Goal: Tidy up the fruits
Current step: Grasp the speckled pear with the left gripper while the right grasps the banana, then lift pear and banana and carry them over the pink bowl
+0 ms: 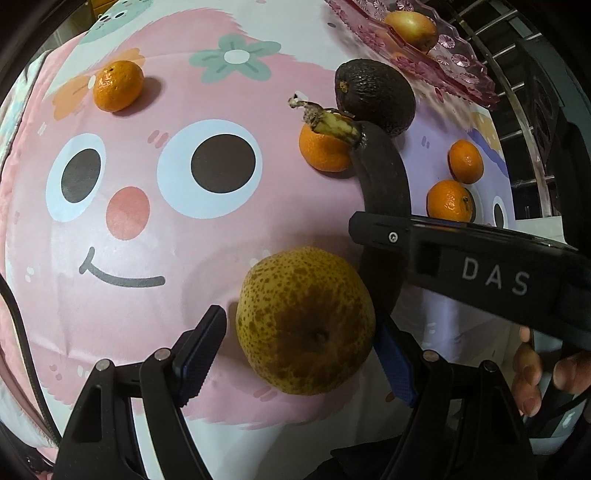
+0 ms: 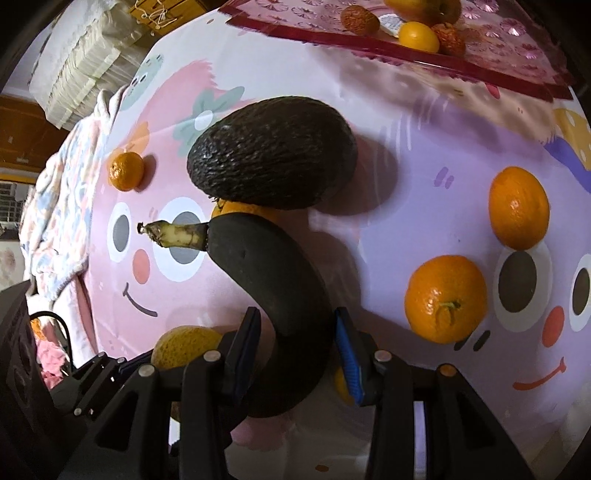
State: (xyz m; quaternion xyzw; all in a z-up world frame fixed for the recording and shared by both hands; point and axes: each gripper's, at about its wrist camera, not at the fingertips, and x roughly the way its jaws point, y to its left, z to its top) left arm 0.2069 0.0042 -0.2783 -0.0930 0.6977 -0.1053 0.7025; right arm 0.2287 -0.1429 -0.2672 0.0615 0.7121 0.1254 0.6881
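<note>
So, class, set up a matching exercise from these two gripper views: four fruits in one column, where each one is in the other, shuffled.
Things:
1. blackened banana
2. speckled pear
3. avocado
4. yellow fruit

Places:
A. on the pink tray
B. between the left gripper's fingers
C. between the right gripper's fingers
D. on the cloth beyond the banana's stalk

Pairs: 1-C, 2-B, 3-D, 4-A

The right claw (image 2: 295,343) pointed steeply down, its blue-padded fingers (image 2: 349,363) closed on a curved, blackened banana (image 2: 273,280) with a yellowish stem pointing left. Just behind the banana lay a dark, pebbly-skinned avocado (image 2: 271,151), an orange fruit partly hidden between them. Two orange mandarins (image 2: 445,299) sat near each other to the right on the cartoon-printed pink and lilac tabletop cover (image 2: 406,147). A translucent pink patterned plastic tray (image 2: 498,48) holding small fruits stood at the far edge.
</note>
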